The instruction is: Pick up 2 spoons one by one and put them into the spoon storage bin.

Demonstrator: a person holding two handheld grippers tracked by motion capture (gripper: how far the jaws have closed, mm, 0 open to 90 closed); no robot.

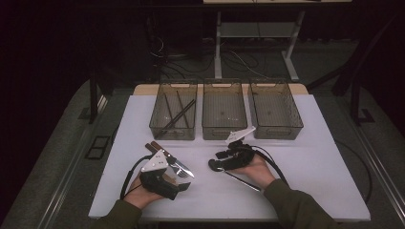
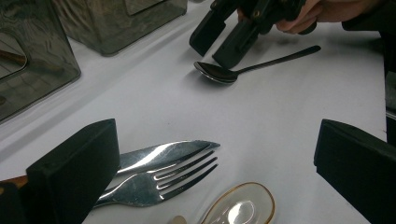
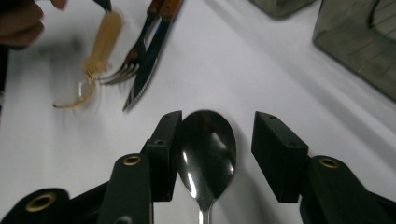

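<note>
Here the dark spoon (image 3: 205, 154) lies flat on the white table (image 1: 305, 157), its bowl between the jaws of the right gripper (image 3: 212, 149). The jaws stand apart: one is just beside the bowl's rim (whether it touches is hard to tell), and the other leaves a clear gap, so the spoon is not clamped. The right gripper view cuts the handle off at the bottom edge, but in the left gripper view the spoon (image 2: 247, 65) shows whole, its thin handle running away under the right hand (image 2: 322, 11).

Farther out, the left gripper (image 2: 215, 163) hovers over a small cluster of cutlery with its jaws wide apart and nothing between the pads. A knife (image 2: 163, 151) and a fork (image 2: 159, 182) lie side by side, their handles hidden behind one jaw. Just beside them is a clear spoon with a gold rim (image 2: 240, 207), partly cut off by the frame; in the right gripper view it is blurred.

At the far side of the table stand three see-through bins (image 1: 224, 109) in a row. The left one holds some long dark sticks, too dim to identify.
</note>
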